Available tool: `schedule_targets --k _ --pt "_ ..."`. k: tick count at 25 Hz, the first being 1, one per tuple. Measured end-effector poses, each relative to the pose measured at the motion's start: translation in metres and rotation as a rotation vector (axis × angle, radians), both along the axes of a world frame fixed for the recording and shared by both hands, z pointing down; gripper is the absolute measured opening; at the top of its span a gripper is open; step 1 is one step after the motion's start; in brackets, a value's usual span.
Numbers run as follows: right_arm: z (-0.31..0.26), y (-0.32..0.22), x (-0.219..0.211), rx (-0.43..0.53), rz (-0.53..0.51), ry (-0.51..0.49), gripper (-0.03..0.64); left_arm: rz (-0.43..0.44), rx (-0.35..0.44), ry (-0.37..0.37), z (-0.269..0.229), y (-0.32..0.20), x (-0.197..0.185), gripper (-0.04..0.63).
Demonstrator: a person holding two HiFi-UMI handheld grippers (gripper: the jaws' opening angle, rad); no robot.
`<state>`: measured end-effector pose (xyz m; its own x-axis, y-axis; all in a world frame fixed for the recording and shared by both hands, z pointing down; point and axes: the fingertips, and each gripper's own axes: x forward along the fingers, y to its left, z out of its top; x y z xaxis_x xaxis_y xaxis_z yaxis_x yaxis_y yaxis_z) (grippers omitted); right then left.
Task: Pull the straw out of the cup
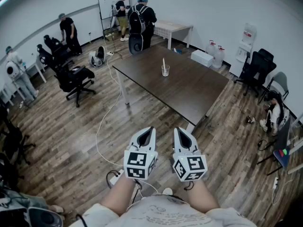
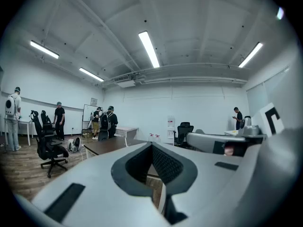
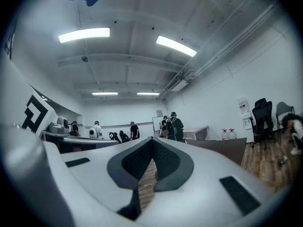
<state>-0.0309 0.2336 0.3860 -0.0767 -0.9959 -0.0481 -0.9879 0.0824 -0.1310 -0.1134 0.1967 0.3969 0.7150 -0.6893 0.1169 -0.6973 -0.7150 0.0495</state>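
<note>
A clear cup (image 1: 165,71) with a pale straw (image 1: 164,64) standing upright in it sits toward the far side of the dark brown table (image 1: 189,91). Both grippers hang near my body, well short of the table, over the wooden floor. My left gripper (image 1: 148,129) is shut with nothing between its jaws, and my right gripper (image 1: 179,130) beside it is shut and empty too. In the left gripper view the jaws (image 2: 152,145) meet at the tip, with the table (image 2: 102,145) beyond. In the right gripper view the jaws (image 3: 152,139) also meet. The cup shows in neither gripper view.
Black office chairs (image 1: 71,77) stand left of the table. Several people (image 1: 137,15) stand at the back by a whiteboard. A white cable (image 1: 102,126) trails over the floor between me and the table. A person (image 1: 274,113) sits at the right. A white table (image 1: 173,30) stands behind.
</note>
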Motion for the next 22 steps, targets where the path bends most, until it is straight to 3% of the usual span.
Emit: schedule_targets --k 12,22 --pt "0.009 -0.032 0.052 -0.021 0.020 -0.049 0.014 -0.021 -0.027 0.004 0.007 -0.030 0.038 0.000" --pt "0.018 -0.053 0.096 -0.025 -0.034 -0.064 0.015 -0.058 -0.038 -0.001 0.016 -0.049 0.086 0.000"
